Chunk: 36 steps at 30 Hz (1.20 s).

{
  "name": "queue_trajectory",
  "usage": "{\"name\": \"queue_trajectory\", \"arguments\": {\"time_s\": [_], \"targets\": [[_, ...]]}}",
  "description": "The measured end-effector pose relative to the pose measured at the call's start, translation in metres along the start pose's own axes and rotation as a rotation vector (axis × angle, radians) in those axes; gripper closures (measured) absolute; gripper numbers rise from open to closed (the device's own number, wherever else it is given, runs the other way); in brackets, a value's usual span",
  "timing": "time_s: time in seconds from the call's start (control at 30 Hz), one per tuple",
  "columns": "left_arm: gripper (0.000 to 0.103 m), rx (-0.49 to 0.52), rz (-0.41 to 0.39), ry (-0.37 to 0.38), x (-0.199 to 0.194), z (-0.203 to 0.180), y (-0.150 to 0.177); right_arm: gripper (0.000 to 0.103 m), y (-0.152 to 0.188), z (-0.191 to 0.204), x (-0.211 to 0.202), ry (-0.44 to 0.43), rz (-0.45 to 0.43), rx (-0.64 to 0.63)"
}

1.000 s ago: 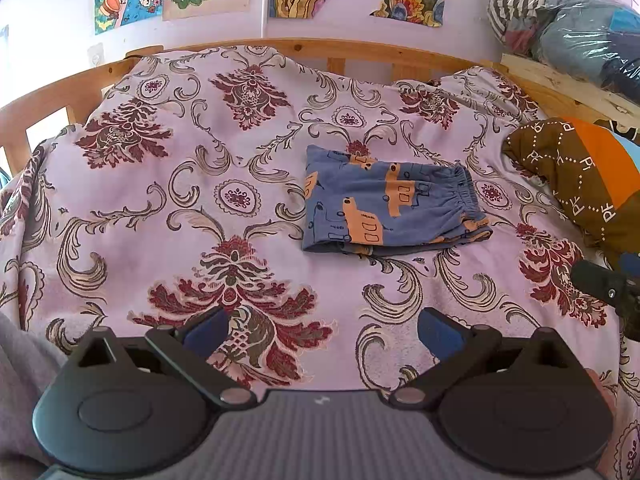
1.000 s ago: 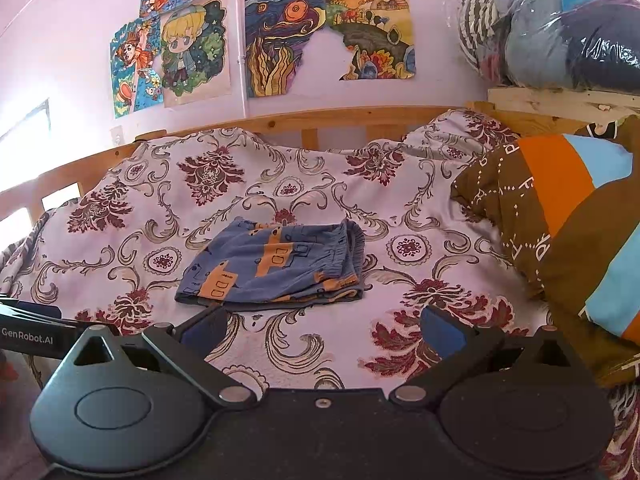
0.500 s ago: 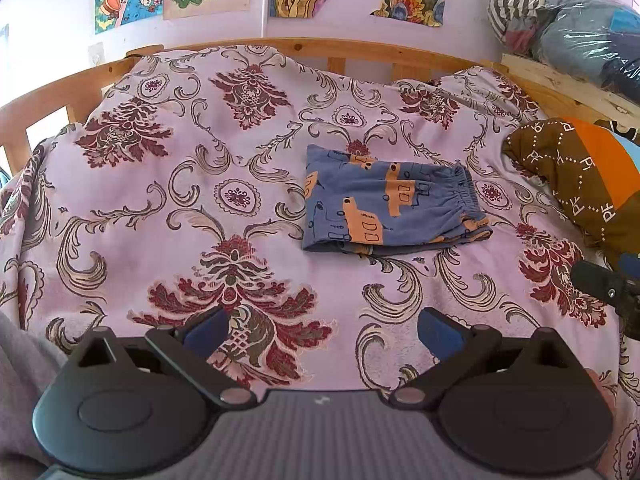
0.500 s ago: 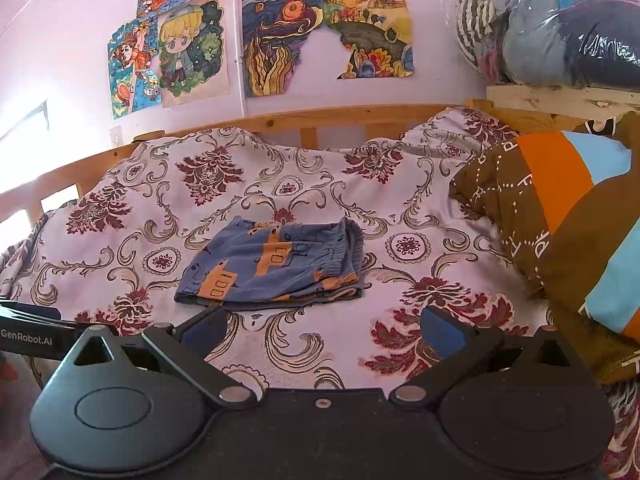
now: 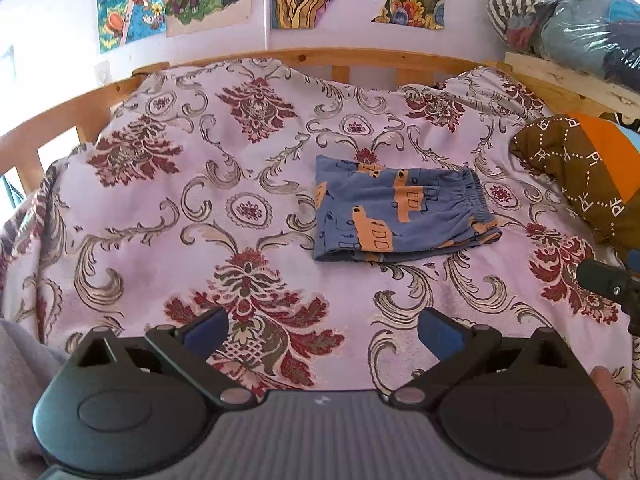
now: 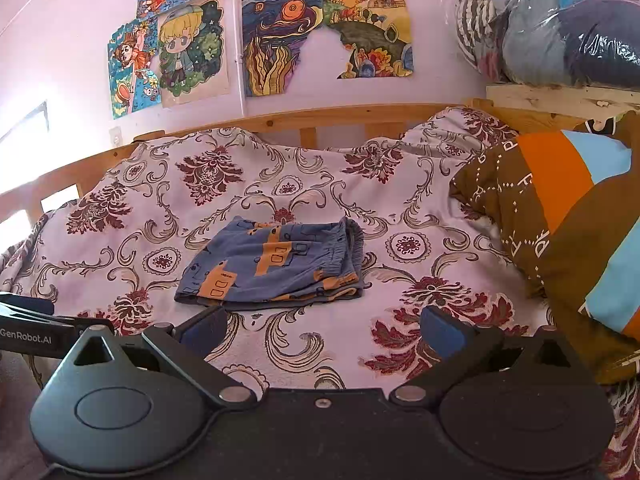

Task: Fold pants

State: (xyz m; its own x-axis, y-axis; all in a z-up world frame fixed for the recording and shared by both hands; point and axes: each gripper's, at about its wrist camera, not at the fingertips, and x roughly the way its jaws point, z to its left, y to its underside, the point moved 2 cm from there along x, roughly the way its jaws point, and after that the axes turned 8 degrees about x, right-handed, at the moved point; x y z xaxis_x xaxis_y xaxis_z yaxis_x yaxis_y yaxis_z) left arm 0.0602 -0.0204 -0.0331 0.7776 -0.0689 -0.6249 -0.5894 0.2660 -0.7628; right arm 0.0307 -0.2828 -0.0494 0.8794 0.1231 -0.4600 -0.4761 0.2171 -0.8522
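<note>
Blue pants with orange vehicle prints [image 5: 396, 216] lie folded into a small flat rectangle in the middle of the bed, elastic waistband at the right end. The right wrist view shows the same folded pants [image 6: 276, 268] just beyond the fingers. My left gripper [image 5: 322, 326] is open, held back near the bed's front edge, well short of the pants, with nothing between its blue pads. My right gripper [image 6: 322, 326] is open too and holds nothing, close in front of the pants' near edge. A tip of the right gripper [image 5: 608, 280] shows at the left view's right edge.
A floral pink and maroon bedspread [image 5: 200, 208] covers the bed inside a wooden rail [image 5: 352, 58]. A brown, orange and blue pillow [image 6: 568, 224] lies at the right. Bagged clothes [image 6: 560, 28] sit on a wooden shelf above it. Drawings [image 6: 320, 32] hang on the wall.
</note>
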Motion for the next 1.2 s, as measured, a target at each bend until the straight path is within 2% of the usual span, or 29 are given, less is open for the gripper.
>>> {"name": "queue_trajectory", "arguments": {"time_s": [1.2], "targets": [[0.0, 0.004, -0.017, 0.013, -0.0026, 0.0, -0.0007, 0.001, 0.0007, 0.0006, 0.0006, 0.002, 0.002, 0.001]]}}
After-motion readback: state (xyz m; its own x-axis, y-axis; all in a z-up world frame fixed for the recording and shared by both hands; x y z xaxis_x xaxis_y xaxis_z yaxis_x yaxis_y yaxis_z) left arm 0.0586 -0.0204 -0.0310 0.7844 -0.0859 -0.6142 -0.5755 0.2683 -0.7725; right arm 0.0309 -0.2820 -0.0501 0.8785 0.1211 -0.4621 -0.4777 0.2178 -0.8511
